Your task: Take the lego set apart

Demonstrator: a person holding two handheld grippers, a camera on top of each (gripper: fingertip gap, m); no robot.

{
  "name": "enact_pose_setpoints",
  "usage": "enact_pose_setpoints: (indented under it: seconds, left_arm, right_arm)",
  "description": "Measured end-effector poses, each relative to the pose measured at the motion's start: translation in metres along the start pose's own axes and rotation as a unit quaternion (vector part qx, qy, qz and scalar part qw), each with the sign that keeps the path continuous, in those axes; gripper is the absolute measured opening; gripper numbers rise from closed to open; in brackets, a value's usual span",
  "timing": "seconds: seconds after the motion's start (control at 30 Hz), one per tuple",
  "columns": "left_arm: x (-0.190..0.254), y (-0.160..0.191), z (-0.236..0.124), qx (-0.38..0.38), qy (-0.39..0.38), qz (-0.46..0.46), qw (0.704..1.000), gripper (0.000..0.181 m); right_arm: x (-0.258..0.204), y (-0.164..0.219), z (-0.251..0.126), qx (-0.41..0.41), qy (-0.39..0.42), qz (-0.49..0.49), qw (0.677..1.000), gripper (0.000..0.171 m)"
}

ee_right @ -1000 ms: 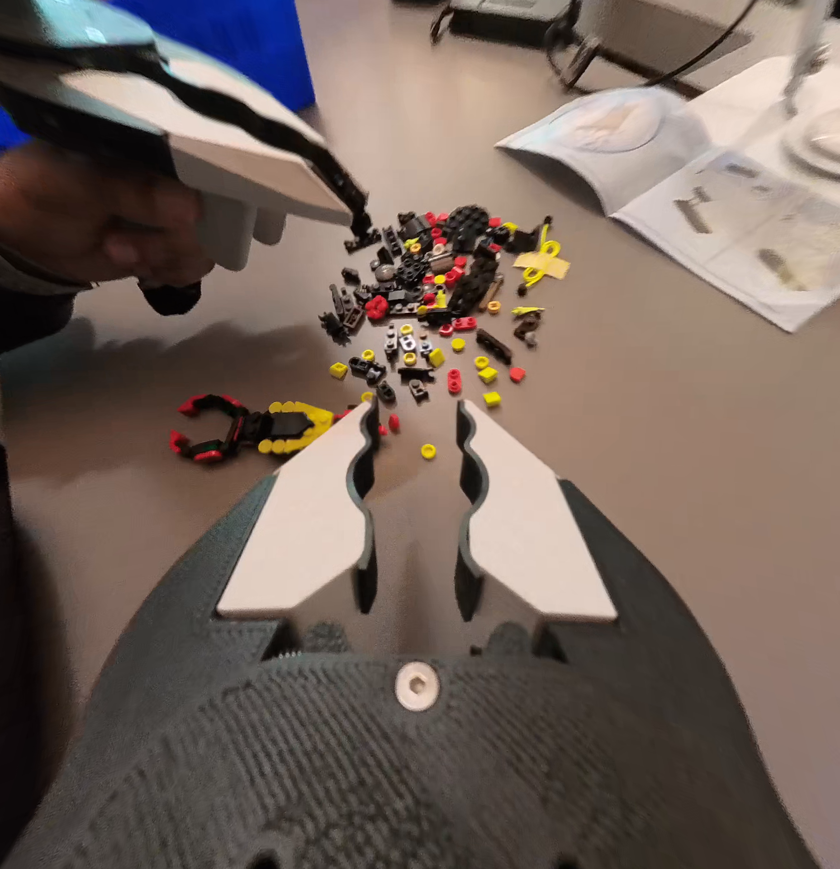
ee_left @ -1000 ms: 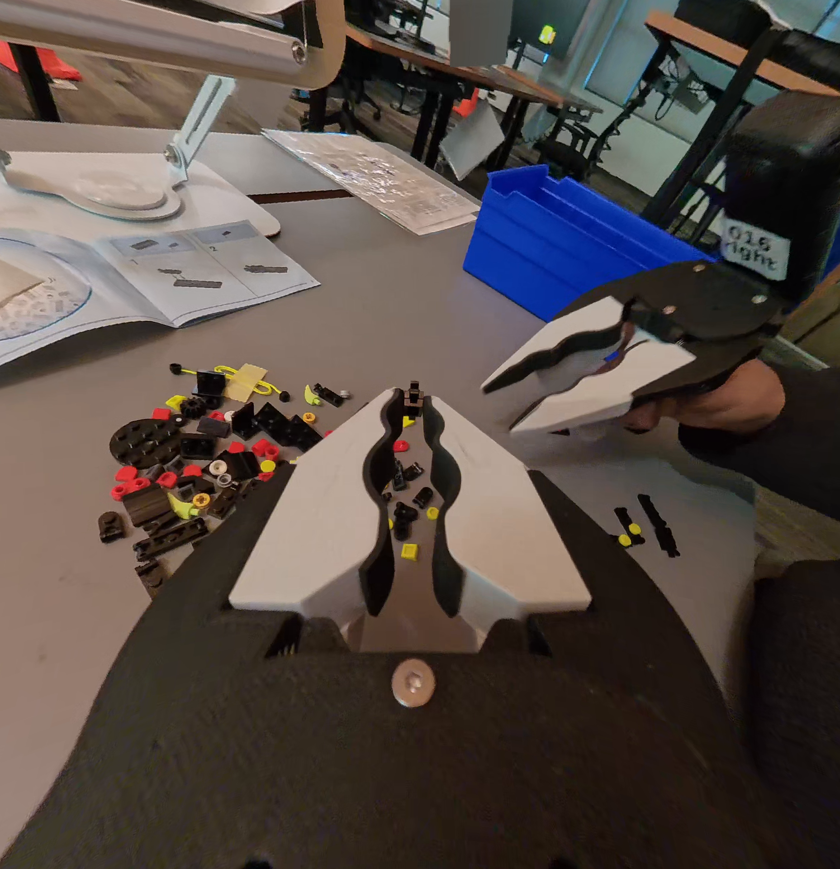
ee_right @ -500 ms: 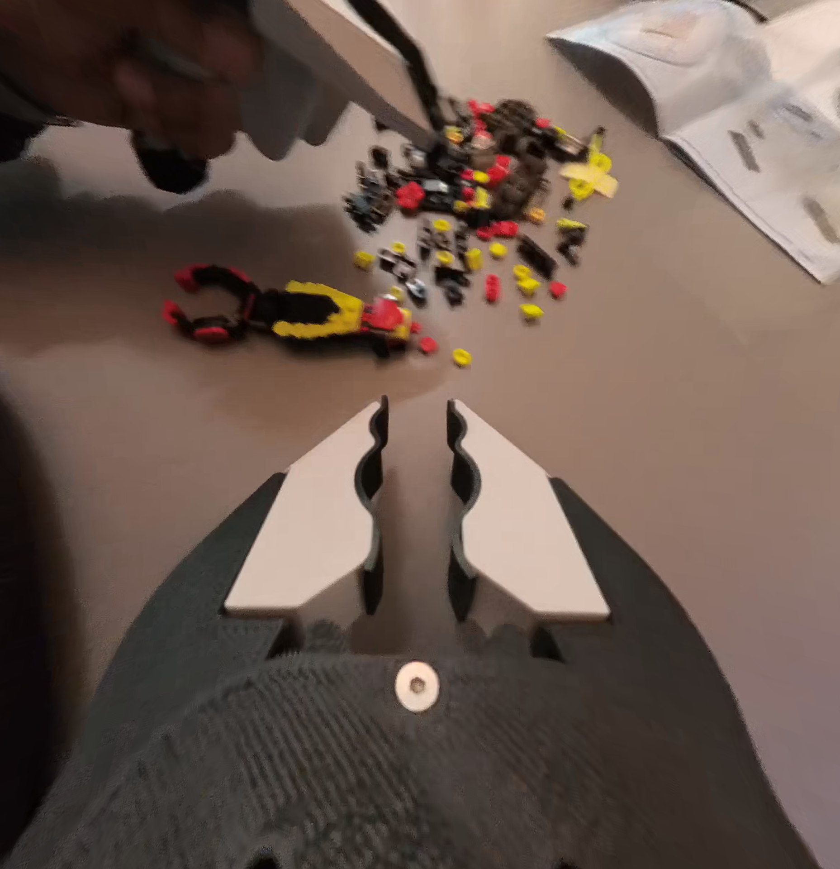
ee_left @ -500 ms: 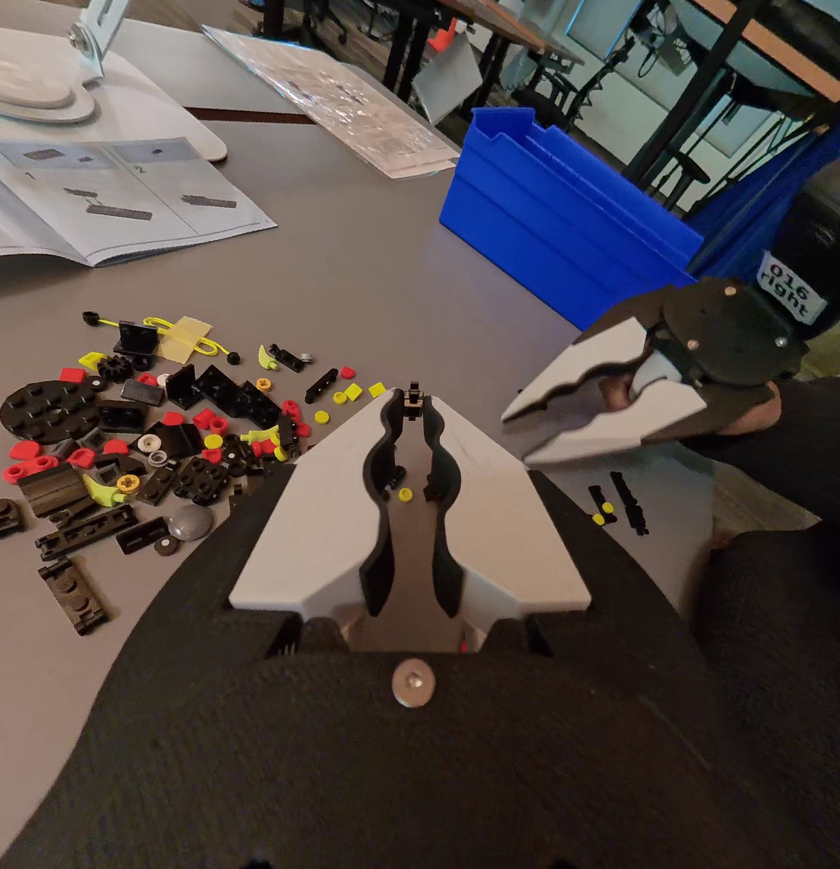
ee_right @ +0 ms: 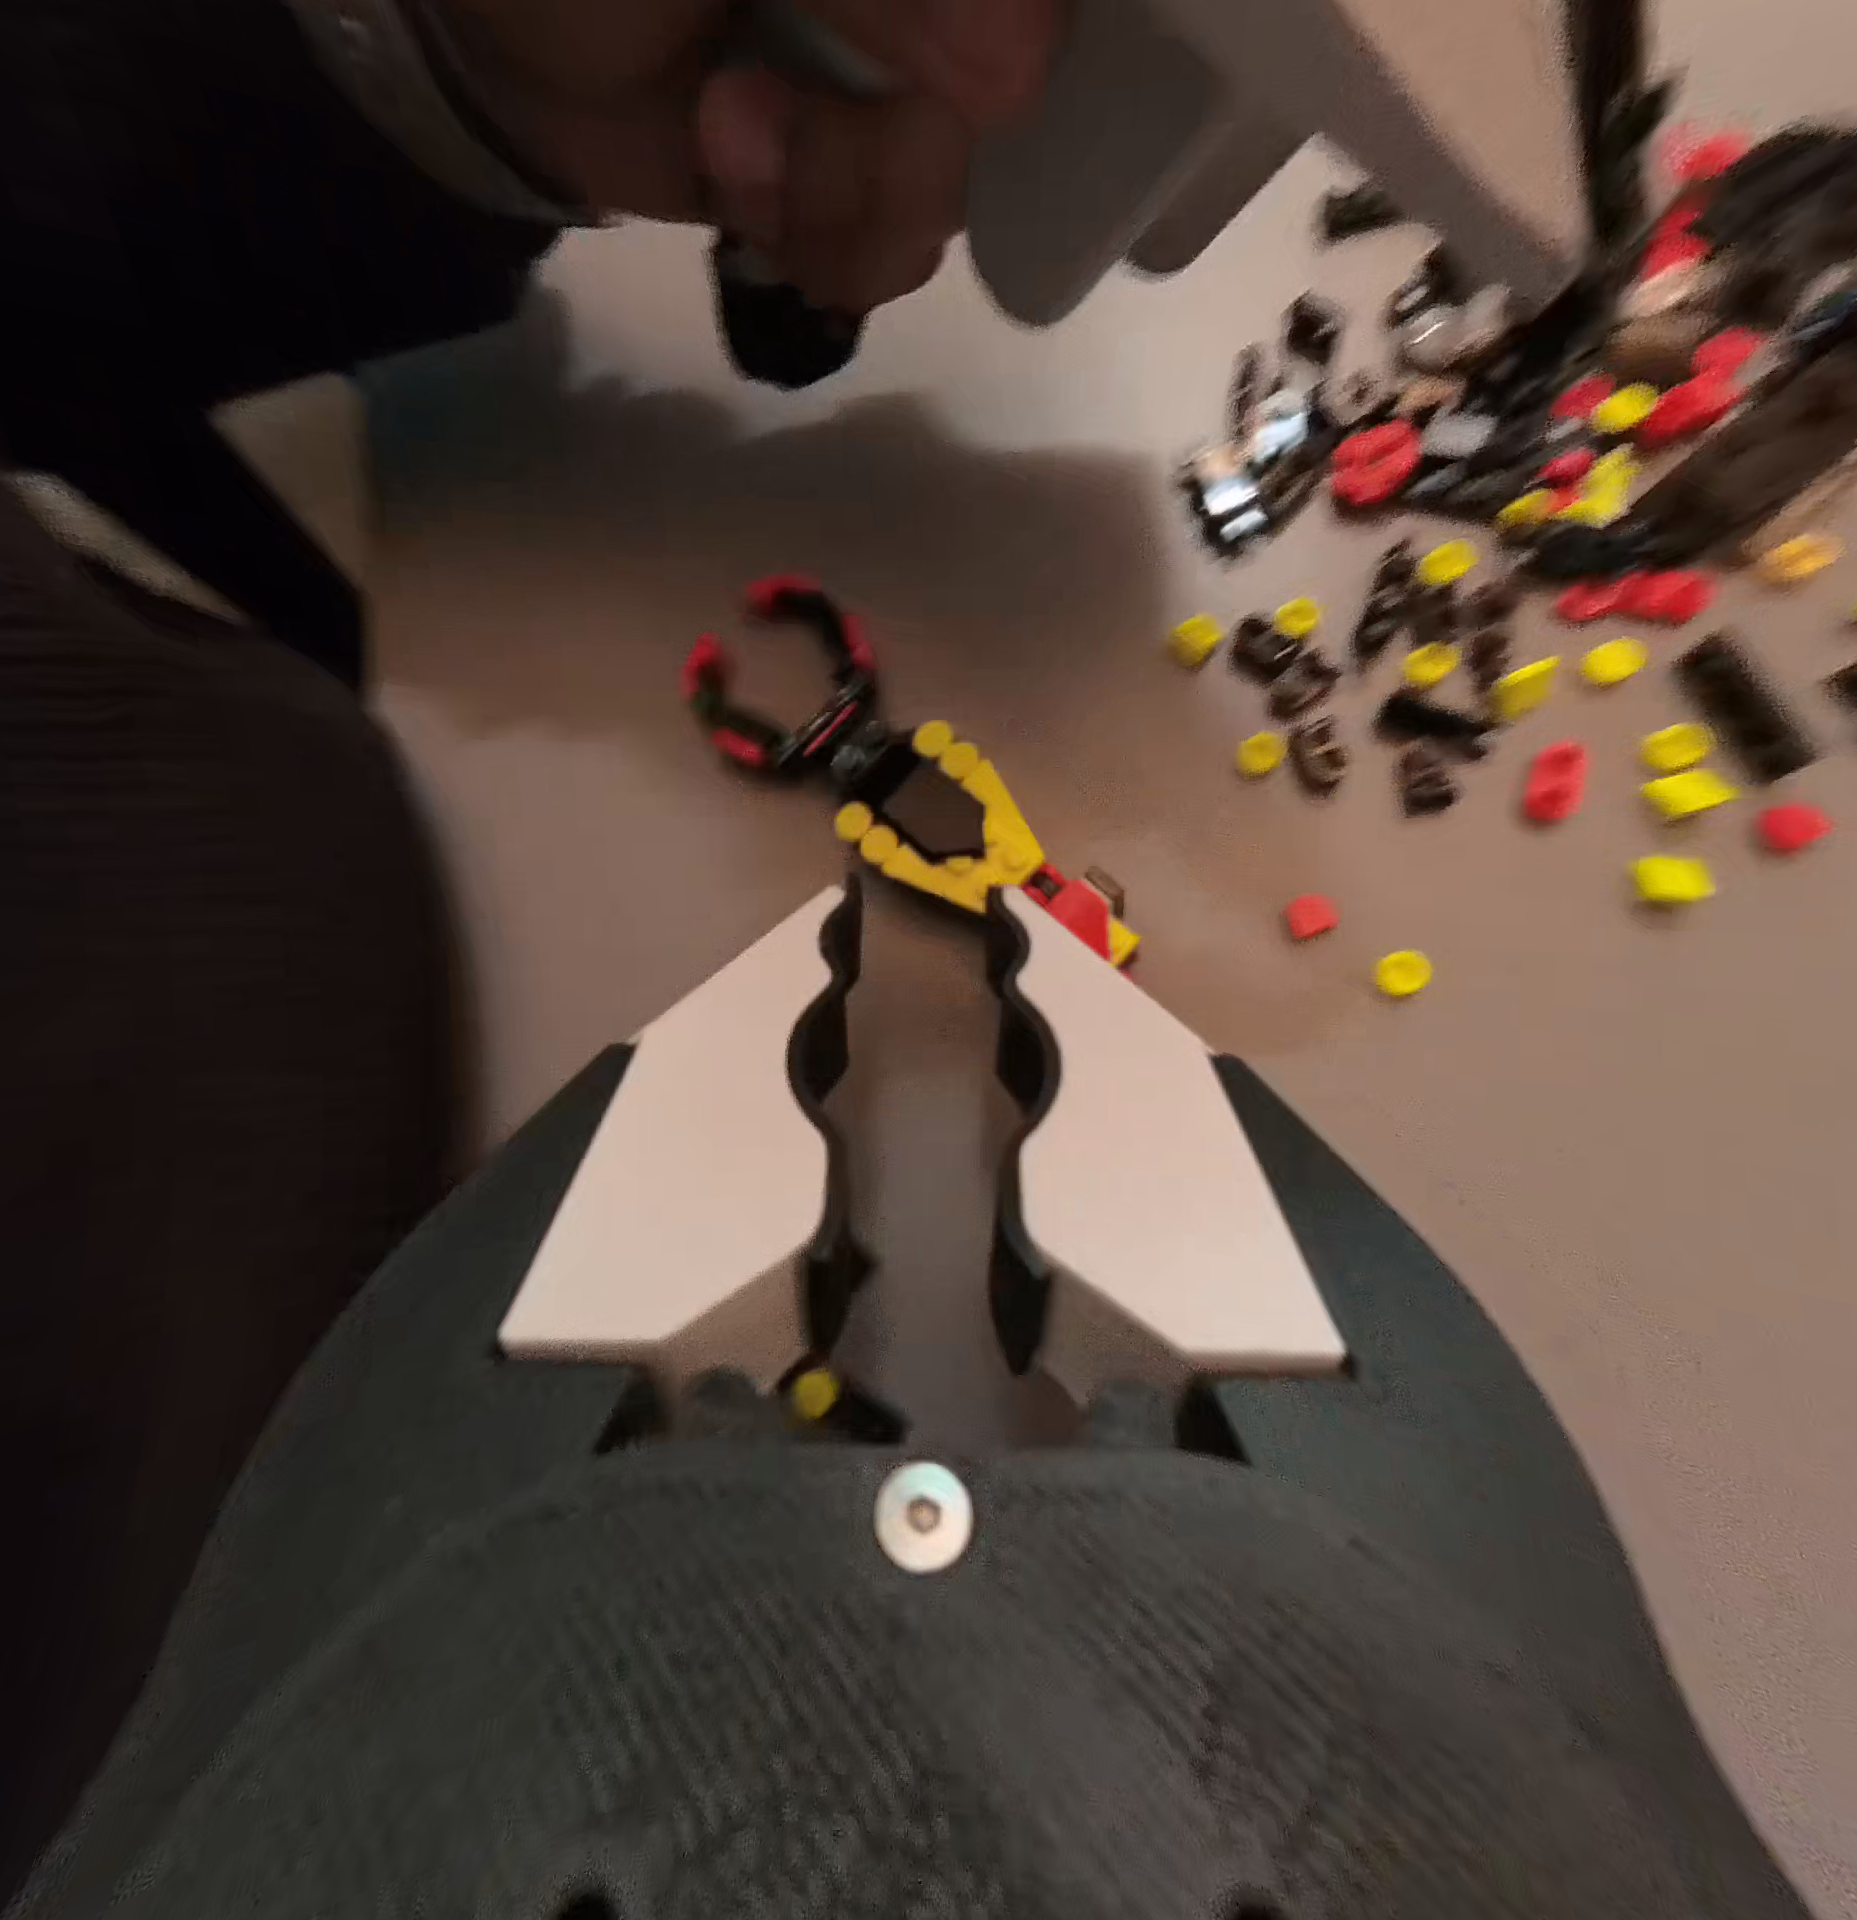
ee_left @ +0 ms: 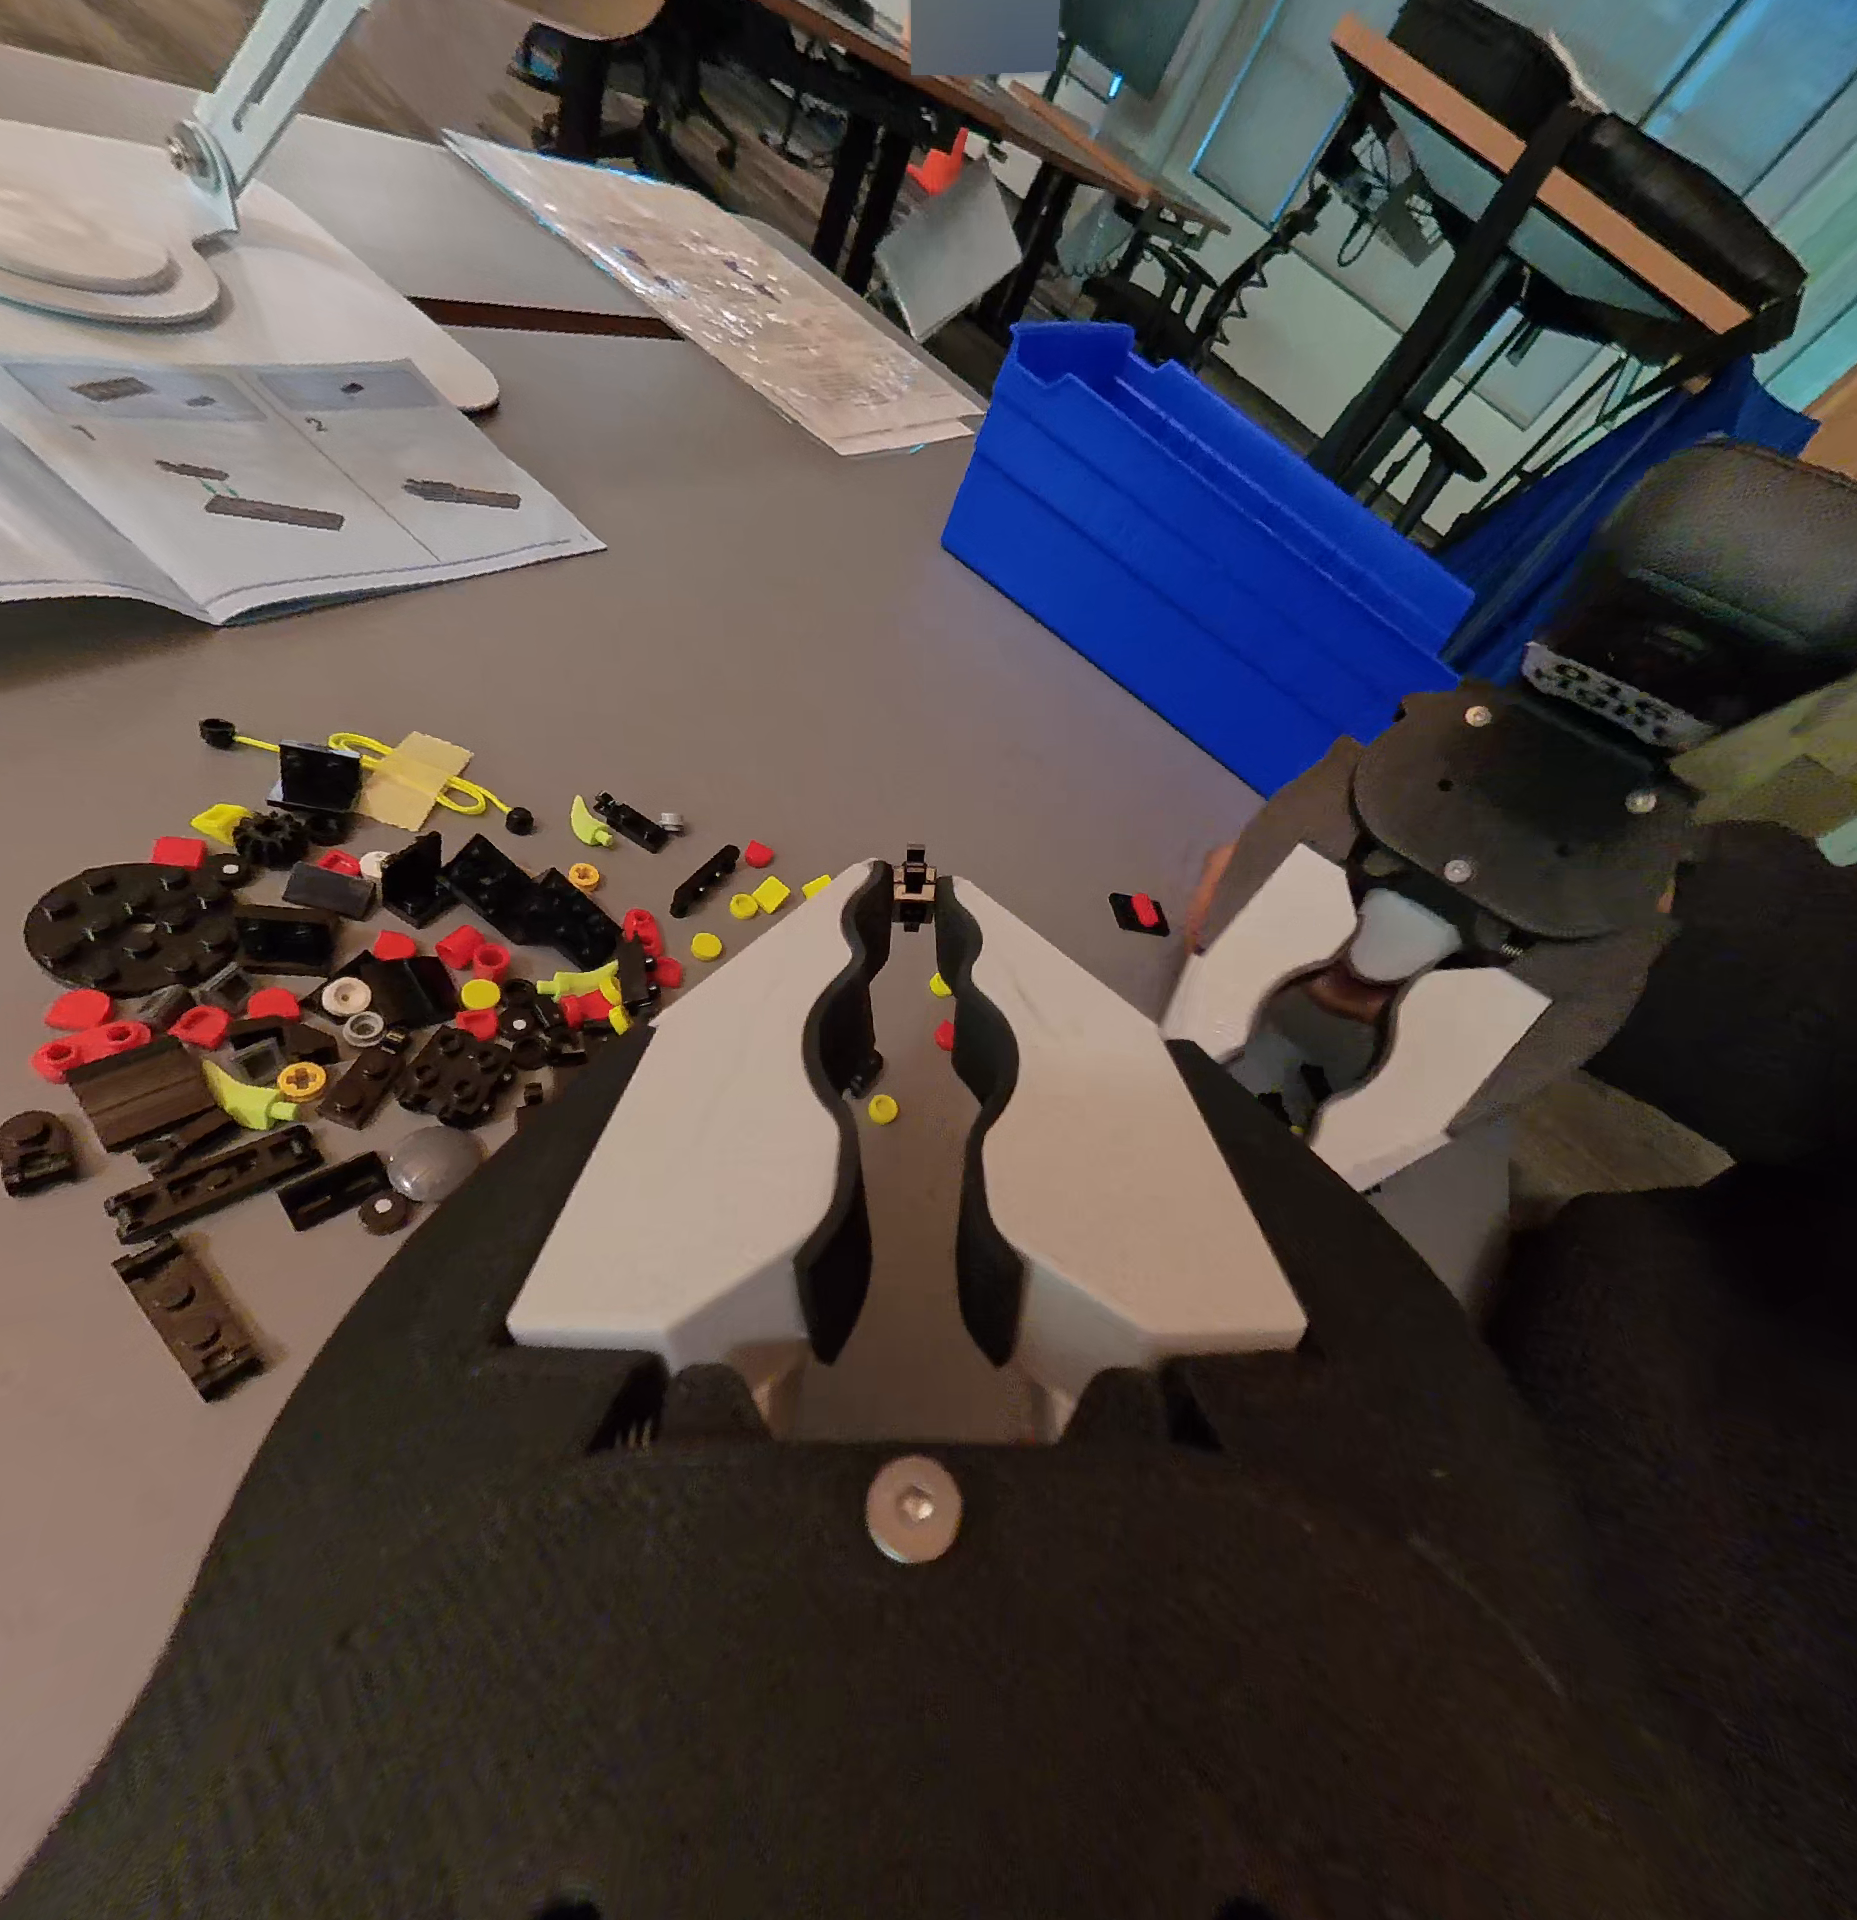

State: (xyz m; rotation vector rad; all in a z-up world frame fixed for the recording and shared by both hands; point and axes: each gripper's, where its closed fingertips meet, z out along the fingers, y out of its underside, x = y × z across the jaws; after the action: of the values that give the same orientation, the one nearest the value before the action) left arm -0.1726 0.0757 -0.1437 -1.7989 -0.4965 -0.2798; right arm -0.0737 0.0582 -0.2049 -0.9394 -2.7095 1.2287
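My left gripper [ee_left: 913,894] is shut on a tiny black lego piece [ee_left: 913,896] at its fingertips, held above the grey table. A pile of loose black, red and yellow lego pieces [ee_left: 311,997] lies to its left; the blurred right wrist view shows the pile [ee_right: 1589,582] at upper right. My right gripper [ee_right: 924,899] is open and low over the table, its tips just short of the yellow end of a still-assembled yellow, black and red lego claw model [ee_right: 903,800]. In the left wrist view the right gripper [ee_left: 1319,1039] points down at the right.
A blue bin [ee_left: 1194,551] stands at the back right. An open instruction booklet [ee_left: 249,478] and a white lamp base [ee_left: 93,249] lie at the back left, a plastic sheet [ee_left: 737,291] behind. A small black and red piece [ee_left: 1140,912] lies alone.
My right gripper has dropped and moved left toward the claw model, tilting downward. My left gripper still holds the small black piece and has shifted over the pile.
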Motion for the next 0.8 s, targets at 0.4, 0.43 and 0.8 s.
enact_pose_setpoints:
  seconds: [0.4,0.43,0.8]
  left_arm:
    - [-0.035,-0.062,-0.052,0.188,-0.114,0.010,0.976,0.006]
    - [-0.038,-0.065,-0.057,0.198,-0.124,0.012,0.972,0.006]
    - [-0.026,-0.061,-0.050,0.180,-0.124,0.063,0.974,0.006]
  right_arm:
    - [0.074,0.019,-0.015,-0.020,0.105,0.050,0.993,0.014]
    - [0.077,0.013,-0.010,-0.012,0.111,0.040,0.993,0.011]
    - [0.099,-0.030,-0.009,0.039,0.088,-0.026,0.995,0.017]
